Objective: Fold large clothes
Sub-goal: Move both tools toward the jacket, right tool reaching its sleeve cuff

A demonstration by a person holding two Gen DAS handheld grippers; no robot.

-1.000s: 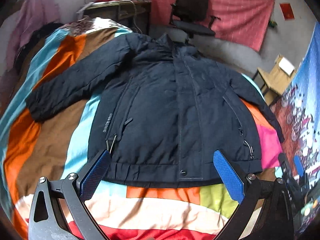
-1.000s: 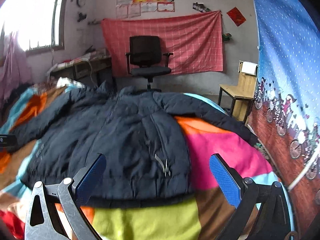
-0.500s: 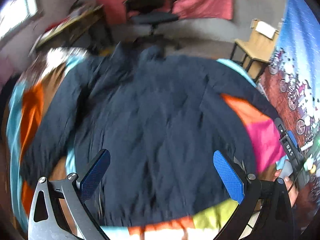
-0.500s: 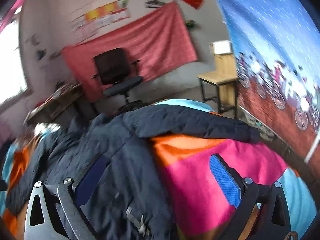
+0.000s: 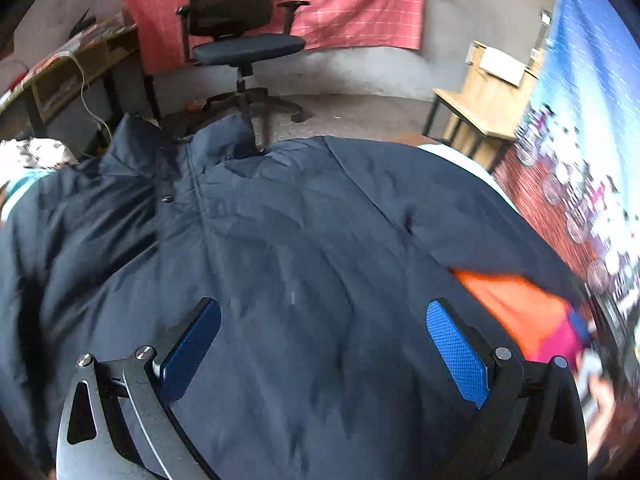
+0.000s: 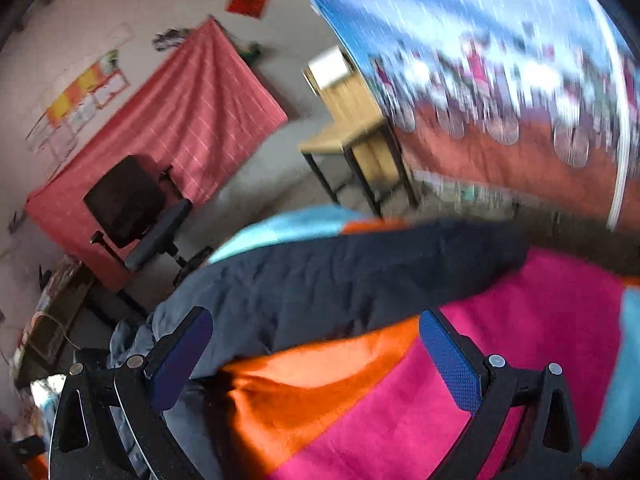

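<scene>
A dark navy padded jacket (image 5: 312, 240) lies front up on a bed with a colour-block blanket (image 6: 520, 340). In the left wrist view it fills the frame, collar at the far end. My left gripper (image 5: 320, 348) is open and empty, low over the jacket's chest. In the right wrist view the jacket's right sleeve (image 6: 360, 276) stretches across the orange and pink blanket toward the bed's edge. My right gripper (image 6: 316, 356) is open and empty, just above the blanket below that sleeve.
A black office chair (image 5: 240, 40) stands past the collar, before a red cloth on the wall. A cluttered desk (image 5: 60, 76) is at the far left. A wooden stool-table (image 5: 484, 100) and a blue patterned curtain (image 6: 500, 60) flank the bed's right side.
Both grippers have moved forward from the jacket's hem: the left now hovers over the chest, the right has swung right and tilted toward the right sleeve. Both stay open.
</scene>
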